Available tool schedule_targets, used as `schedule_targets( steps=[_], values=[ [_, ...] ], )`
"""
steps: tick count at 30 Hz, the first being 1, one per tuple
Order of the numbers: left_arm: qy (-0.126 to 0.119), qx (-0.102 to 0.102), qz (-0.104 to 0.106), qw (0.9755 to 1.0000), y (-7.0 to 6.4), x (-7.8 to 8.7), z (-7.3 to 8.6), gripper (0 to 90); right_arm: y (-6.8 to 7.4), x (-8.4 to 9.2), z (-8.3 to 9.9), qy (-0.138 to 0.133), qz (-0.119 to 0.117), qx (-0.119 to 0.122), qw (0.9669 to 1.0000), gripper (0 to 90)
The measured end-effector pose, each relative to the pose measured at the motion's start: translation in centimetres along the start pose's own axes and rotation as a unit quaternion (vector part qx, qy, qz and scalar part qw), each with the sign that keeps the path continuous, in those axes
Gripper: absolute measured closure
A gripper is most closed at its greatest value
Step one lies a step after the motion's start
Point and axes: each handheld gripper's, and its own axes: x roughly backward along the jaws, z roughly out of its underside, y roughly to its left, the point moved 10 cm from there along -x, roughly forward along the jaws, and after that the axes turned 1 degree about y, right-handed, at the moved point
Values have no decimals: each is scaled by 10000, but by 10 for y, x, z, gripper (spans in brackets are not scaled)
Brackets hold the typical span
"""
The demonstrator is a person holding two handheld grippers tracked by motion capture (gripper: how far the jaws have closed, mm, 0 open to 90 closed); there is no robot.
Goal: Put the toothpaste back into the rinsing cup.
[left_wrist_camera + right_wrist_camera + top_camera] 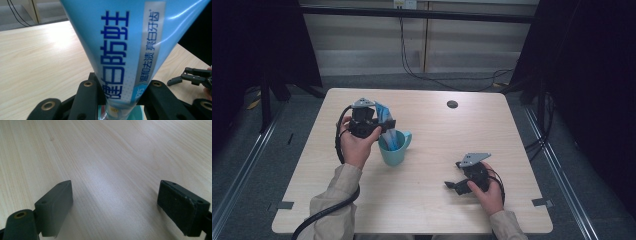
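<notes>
Two black jaws of the left gripper (pixel 384 131) are clamped on a blue toothpaste tube (pixel 120 50), pinching it low on its body — in the left gripper view the tube fans out wide above the jaws, with dark blue lettering and a grey band running up it. Its lower end sits inside a teal mug (pixel 394 148), whose rim shows just under the jaws in that view. From the high view the mug stands upright left of the table's middle, its handle turned to the right, and the left hand (pixel 357 145) holds the gripper just beside and above it, the tube leaning out of the mug towards the far left.

Well apart, near the front right of the table (pixel 437 210), the right hand (pixel 488 192) holds the right gripper (pixel 452 184) low over the wood. Its jaws stand wide apart — only bare pale wood grain lies between them in the right gripper view. A small dark round cap (pixel 452 104) sits in the tabletop near the far edge.
</notes>
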Motion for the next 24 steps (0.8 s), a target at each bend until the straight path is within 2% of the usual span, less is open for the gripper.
schedule_targets(
  steps=[8, 16, 22, 24],
  values=[
    [38, 21, 23, 10000, -2, -5, 5, 721, 0, 0, 0, 0, 0, 0, 10000, 127],
    [158, -53, -1, 9999, -4, -11, 13, 720, 0, 0, 0, 0, 3, 2, 10000, 128],
    [195, 58, -36, 9998, -1, -14, 20, 720, 0, 0, 0, -1, 1, -1, 10000, 127],
    [233, 39, -42, 9997, 0, -15, 22, 719, 0, 0, 0, -1, 2, 1, 10000, 128]
  ],
)
